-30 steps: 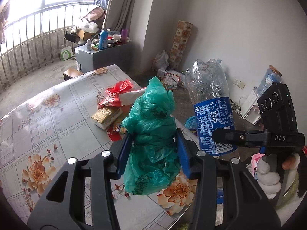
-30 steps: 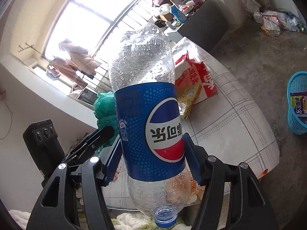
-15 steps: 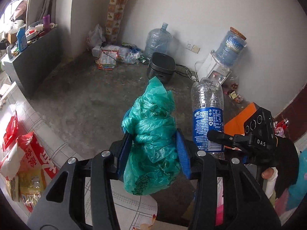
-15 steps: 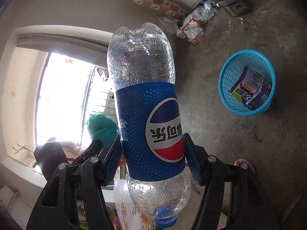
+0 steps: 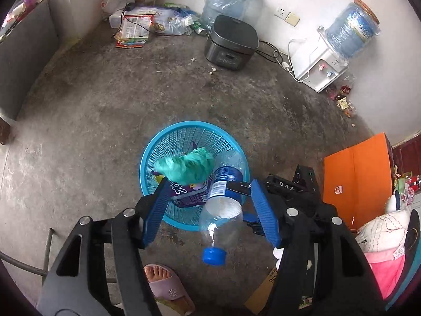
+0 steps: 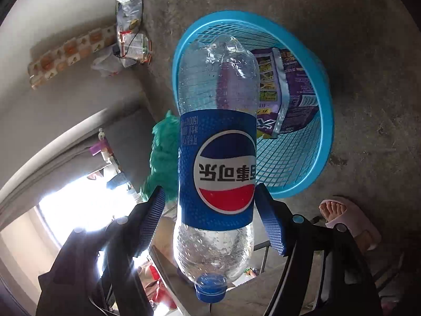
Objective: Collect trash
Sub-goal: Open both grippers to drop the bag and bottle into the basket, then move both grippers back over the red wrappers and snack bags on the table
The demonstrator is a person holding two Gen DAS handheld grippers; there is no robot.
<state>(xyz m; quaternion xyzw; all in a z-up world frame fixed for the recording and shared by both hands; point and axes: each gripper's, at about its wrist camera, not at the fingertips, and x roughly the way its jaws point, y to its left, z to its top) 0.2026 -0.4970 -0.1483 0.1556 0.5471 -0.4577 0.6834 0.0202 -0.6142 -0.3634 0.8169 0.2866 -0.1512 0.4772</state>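
The blue mesh basket [image 5: 168, 142] is sitting on the concrete floor [image 5: 92, 105], and a purple snack packet [image 6: 286, 92] is lying inside it, leaning against the wall at about three o'clock in my right wrist view. The crumpled green plastic bag [image 5: 186, 167] is hanging over the basket's opening, clear of my left tool [image 5: 210, 208], whose blue pads have just been opening and are standing apart with nothing pressed between them. In the left view the bag is sitting at twelve o'clock from that tool, and I cannot tell whether it is touching the packet below.

The Pepsi bottle [image 6: 217, 163] is pointing base-first toward the basket, its blue cap [image 6: 210, 288] toward me at six o'clock. My right tool [image 6: 214, 218] has just been opening too; its pads are flanking the blue label with a thin gap showing on each side, so they are not pressing the bottle. In the left view the same bottle is lying across the basket's rim at four o'clock, cap outward.

Farther out, a dark rice cooker [image 5: 231, 42] is sitting at twelve o'clock on the floor, a water dispenser [image 5: 321, 65] at two o'clock, and an orange box [image 5: 355, 176] at three. A foot in a pink slipper [image 5: 164, 281] is standing at six o'clock.
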